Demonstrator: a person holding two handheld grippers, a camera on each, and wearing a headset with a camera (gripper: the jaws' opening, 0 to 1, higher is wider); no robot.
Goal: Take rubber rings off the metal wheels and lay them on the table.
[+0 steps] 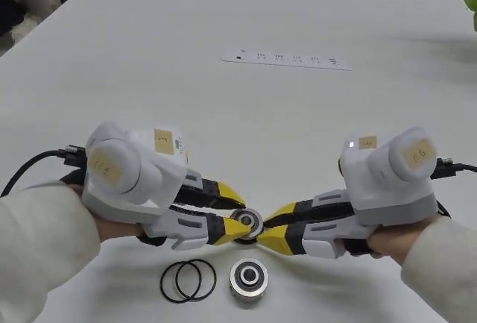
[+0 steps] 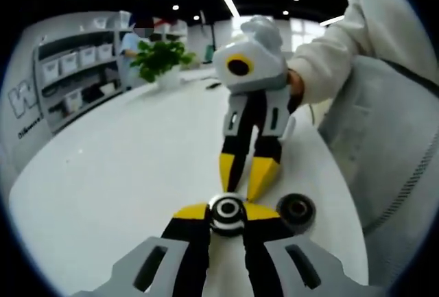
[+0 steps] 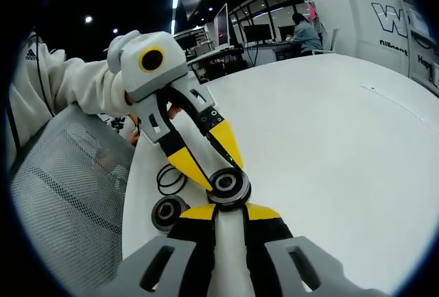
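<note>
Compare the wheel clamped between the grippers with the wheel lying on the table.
The held wheel is clamped in the left gripper, up off the table; the table wheel lies flat and free. The held wheel's rim looks black, so its ring seems on; the table wheel's rim is bare silver, with two rubber rings beside it. Both are round, with a central bore.

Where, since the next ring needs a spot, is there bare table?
Wide bare table lies between the power strip and the left hand-held gripper and right hand-held gripper. Crowded near the person: rubber rings and loose metal wheel.
</note>
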